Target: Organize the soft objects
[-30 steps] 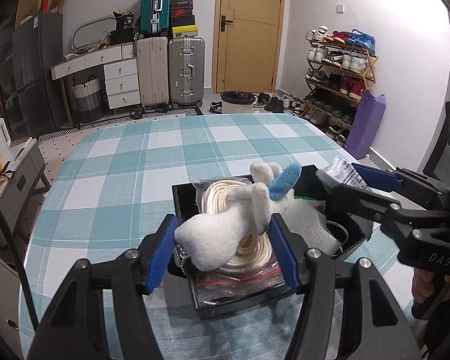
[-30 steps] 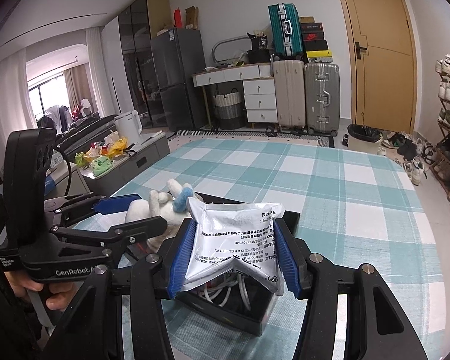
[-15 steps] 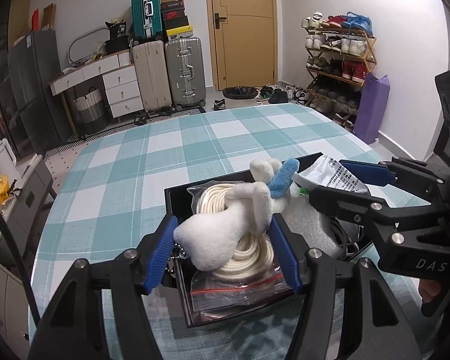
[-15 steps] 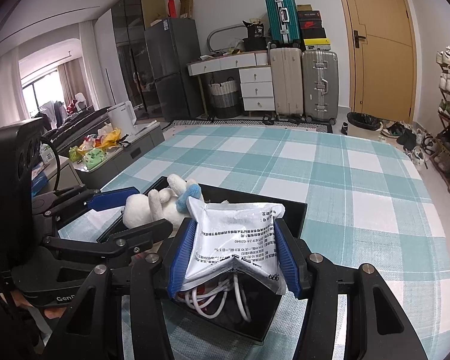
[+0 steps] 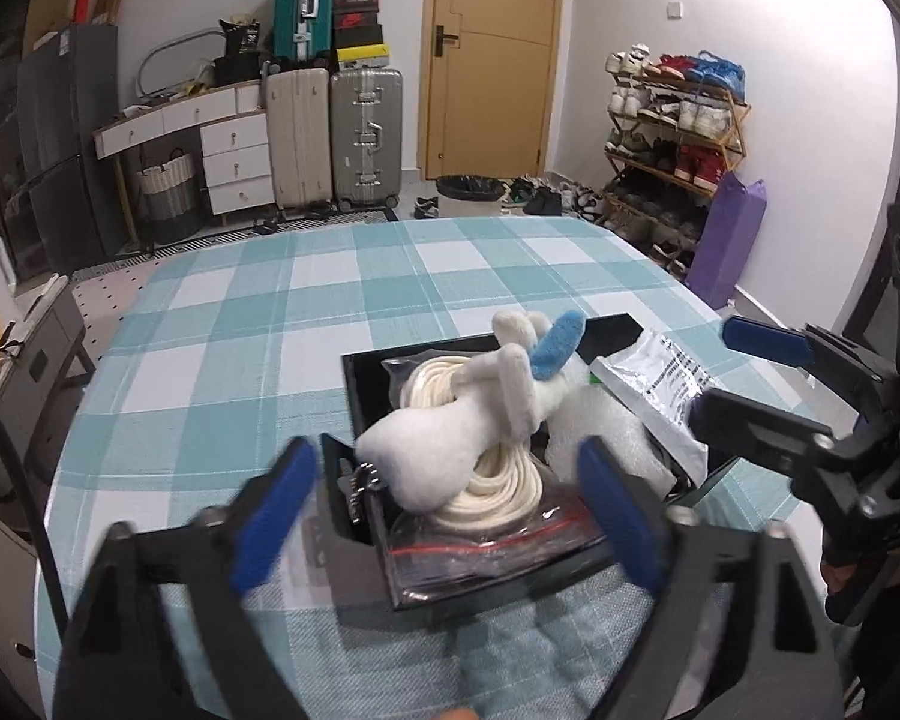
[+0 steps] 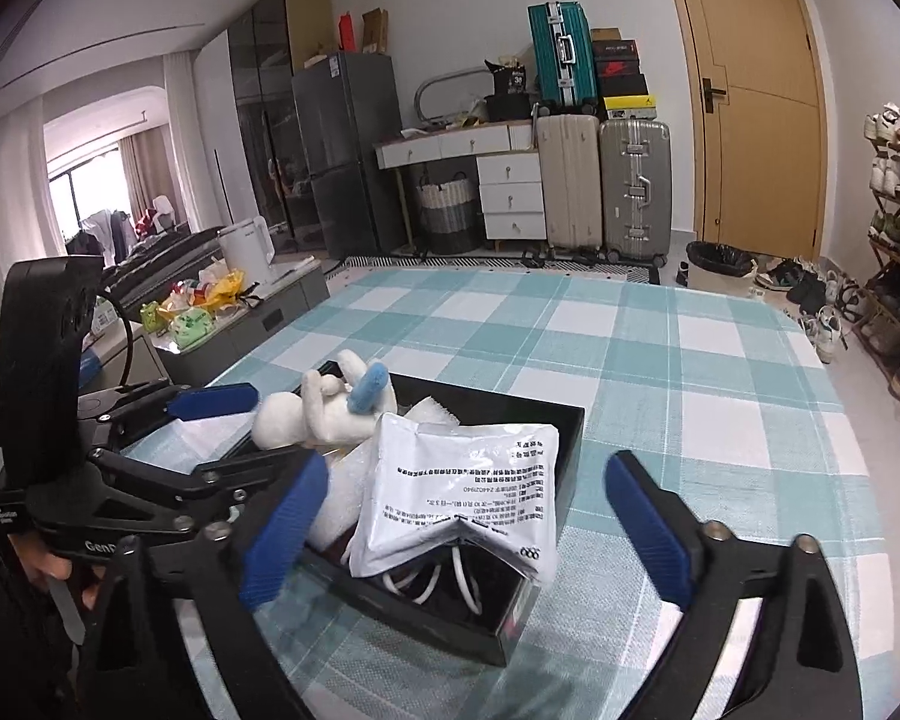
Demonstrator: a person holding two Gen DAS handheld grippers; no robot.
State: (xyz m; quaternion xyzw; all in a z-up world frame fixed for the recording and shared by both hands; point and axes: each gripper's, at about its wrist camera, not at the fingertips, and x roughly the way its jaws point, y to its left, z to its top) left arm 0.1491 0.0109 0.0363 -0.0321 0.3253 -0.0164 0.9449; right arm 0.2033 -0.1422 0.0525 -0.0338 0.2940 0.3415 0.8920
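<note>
On the checked tablecloth (image 5: 222, 324), plush toy (image 5: 450, 438) and foil pouch (image 6: 468, 498) are deposited in the black tray (image 6: 564, 420); left gripper (image 5: 444, 516) and right gripper (image 6: 468, 522) are spread wide, empty, placement judged complete.

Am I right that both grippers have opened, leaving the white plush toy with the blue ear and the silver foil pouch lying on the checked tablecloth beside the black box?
Not quite: the white plush toy with the blue ear and the silver foil pouch rest in the black box, not on the checked tablecloth. The left gripper and right gripper are open. Both wrist views show it.
</note>
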